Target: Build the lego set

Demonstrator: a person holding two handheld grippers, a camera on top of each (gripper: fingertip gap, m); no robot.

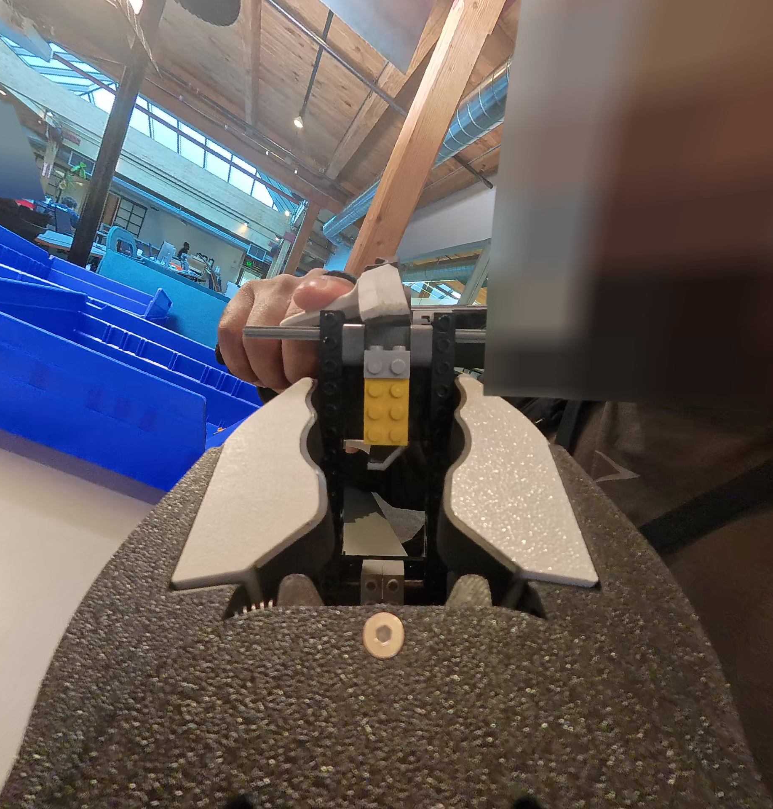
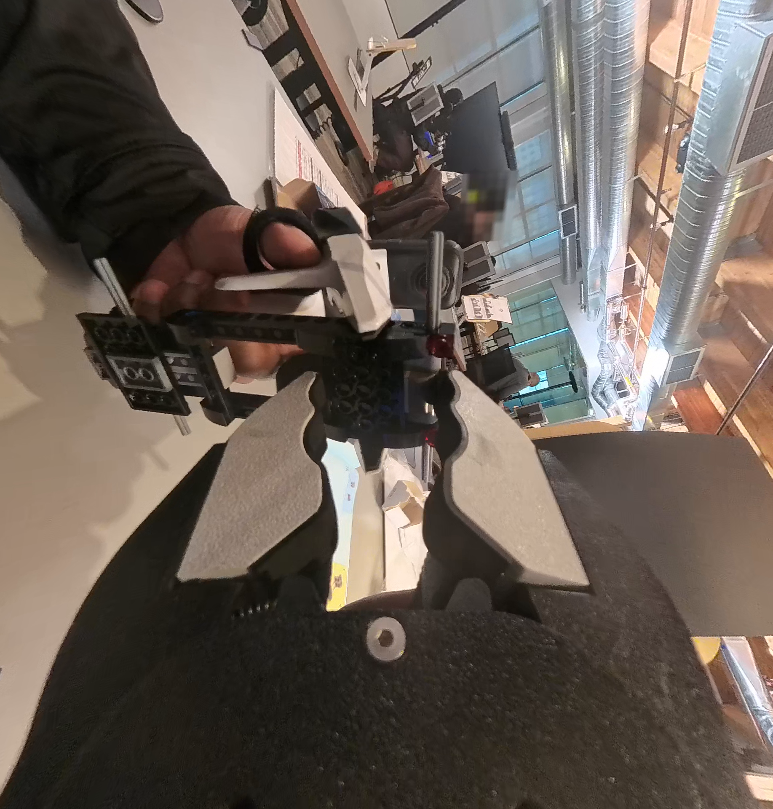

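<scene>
Both grippers hold one brick assembly between them, above the white table [image 1: 47, 547]. In the left wrist view my left gripper [image 1: 384, 394] is shut on a black frame of two holed beams [image 1: 332, 372]. A yellow plate [image 1: 385, 411] and a grey plate [image 1: 386, 363] sit between the beams, and a grey axle [image 1: 284, 332] crosses the far end. A white finger [image 1: 378, 293] of the right gripper and a hand show behind it. In the right wrist view my right gripper [image 2: 378, 394] is shut on the assembly's black studded block [image 2: 362, 385], beside a red piece [image 2: 437, 346]. The left gripper's white finger [image 2: 279, 278] lies along the long black beam [image 2: 244, 326].
Blue plastic bins [image 1: 91, 372] stand to the left on the table. A person's dark sleeve [image 2: 91, 131] reaches in from the upper left. The assembly's far end, with a grey plate [image 2: 135, 372] and an axle, sticks out to the left. An open hall lies behind. My two grippers' fingertips are within a few centimetres of each other.
</scene>
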